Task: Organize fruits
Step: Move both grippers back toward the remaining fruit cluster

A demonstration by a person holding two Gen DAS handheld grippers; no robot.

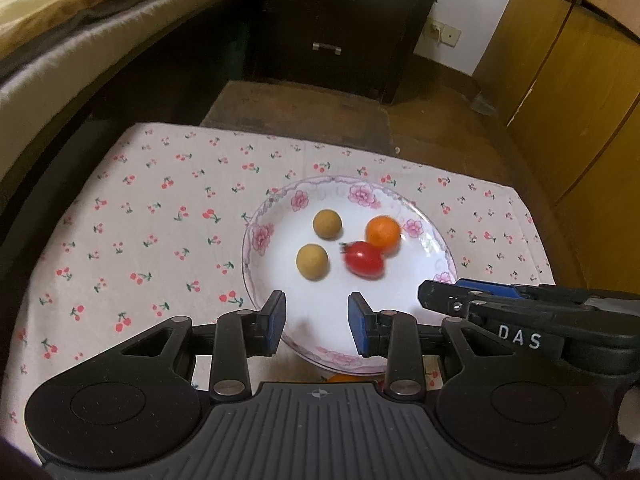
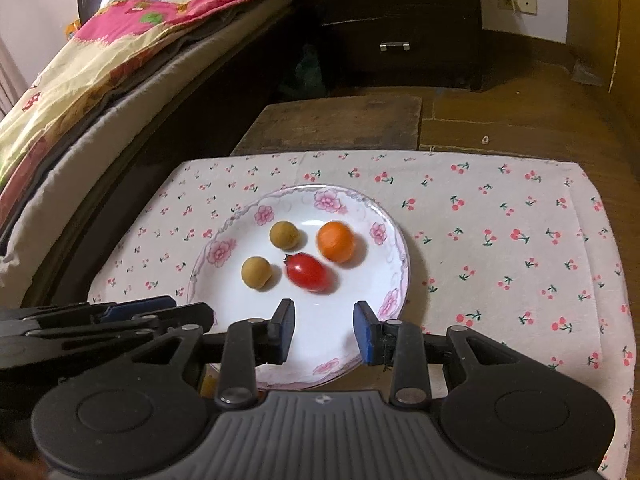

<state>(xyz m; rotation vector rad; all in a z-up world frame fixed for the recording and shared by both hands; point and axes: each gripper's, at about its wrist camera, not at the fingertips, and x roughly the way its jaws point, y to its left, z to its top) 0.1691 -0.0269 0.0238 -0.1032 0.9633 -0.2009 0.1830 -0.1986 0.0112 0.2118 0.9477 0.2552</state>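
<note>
A white plate (image 2: 394, 248) with pink flowers round its rim sits on a cherry-print cloth (image 2: 500, 240) spread over the desk, and all the fruit visible in full lies inside it: two tan round fruits (image 2: 284, 234) (image 2: 256, 272) on the left, apart from each other, an orange (image 2: 336, 241) toward the far right, and a red cherry tomato (image 2: 307, 272) just in front of it, the two touching or nearly so. The left gripper (image 1: 317, 325) hovers over the near part of the plate, its blue-padded jaws parted with nothing between them. The right gripper (image 2: 324, 332) hangs beside it over the same near rim, likewise parted and empty. A sliver of another orange-coloured thing (image 1: 344, 377) peeks out beneath the left gripper, just outside the plate's near edge. A bed (image 2: 100, 60) and dark drawers (image 2: 394, 20) stand beyond
</note>
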